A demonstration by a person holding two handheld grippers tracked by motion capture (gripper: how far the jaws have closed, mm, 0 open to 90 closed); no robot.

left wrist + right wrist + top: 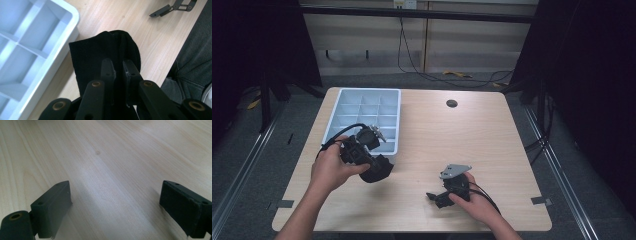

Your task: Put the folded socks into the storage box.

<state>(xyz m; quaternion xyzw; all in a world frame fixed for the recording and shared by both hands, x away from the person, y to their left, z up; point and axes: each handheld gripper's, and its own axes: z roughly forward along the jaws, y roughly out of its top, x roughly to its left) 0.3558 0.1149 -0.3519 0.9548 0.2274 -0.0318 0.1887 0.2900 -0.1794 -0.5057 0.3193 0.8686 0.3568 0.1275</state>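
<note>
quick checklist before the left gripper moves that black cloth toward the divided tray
1. Grip: the left gripper has its jaws closed on the black cloth: ok.
2. Cloth off the table: in the high view it hangs by the tray's near corner; whether it touches the wood, cannot tell.
3. Tray cells: the compartments of the white tray that are in view look empty: ok.
4. Path: bare table between the cloth and the tray's rim: ok.
5. Right gripper: jaws wide open over bare wood, apart from the cloth and tray: ok.
6. Cloth folded neatly enough to fit one cell: cannot tell.
</note>
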